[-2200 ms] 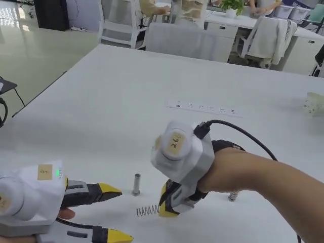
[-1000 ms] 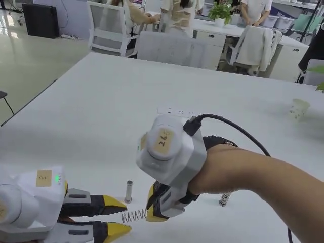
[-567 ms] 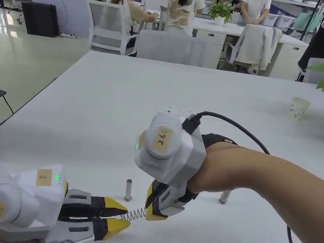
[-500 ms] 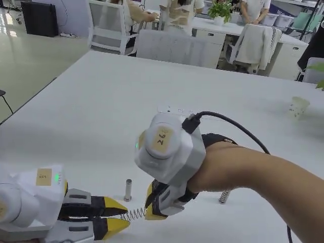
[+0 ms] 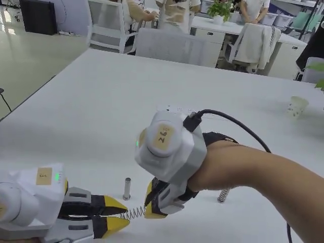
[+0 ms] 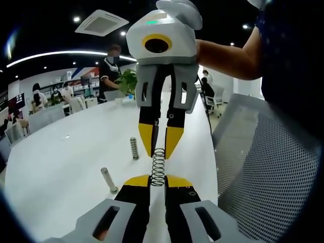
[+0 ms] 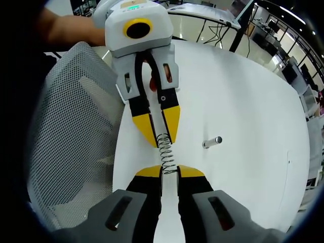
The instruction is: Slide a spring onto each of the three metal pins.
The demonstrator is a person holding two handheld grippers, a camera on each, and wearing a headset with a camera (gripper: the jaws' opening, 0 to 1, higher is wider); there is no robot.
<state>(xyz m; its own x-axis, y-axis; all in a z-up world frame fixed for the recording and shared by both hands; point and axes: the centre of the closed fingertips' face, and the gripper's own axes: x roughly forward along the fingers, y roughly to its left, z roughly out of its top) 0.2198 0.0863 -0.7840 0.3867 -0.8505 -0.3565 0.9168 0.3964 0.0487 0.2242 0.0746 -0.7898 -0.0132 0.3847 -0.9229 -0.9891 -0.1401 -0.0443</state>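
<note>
A short steel spring (image 5: 132, 213) hangs level over the white table (image 5: 101, 116), held at both ends. My left gripper (image 5: 117, 216) is shut on its left end and my right gripper (image 5: 150, 207) is shut on its right end. In the left gripper view the spring (image 6: 158, 166) runs from my own jaws up to the right gripper (image 6: 158, 147). In the right gripper view the spring (image 7: 165, 152) reaches the left gripper (image 7: 162, 132). A bare metal pin (image 5: 126, 188) stands just behind the spring. A second pin wearing a spring (image 5: 223, 195) stands beside my right forearm.
A white power strip (image 5: 177, 108) lies mid-table and a paper cup (image 5: 295, 106) stands far right. Chairs, desks and people are behind the far edge. A grey mesh chair (image 6: 263, 167) sits close to the near table edge.
My right gripper lifted the spring off the table and brought it left. The left gripper, open a second ago, has shut on the spring's free end.
</note>
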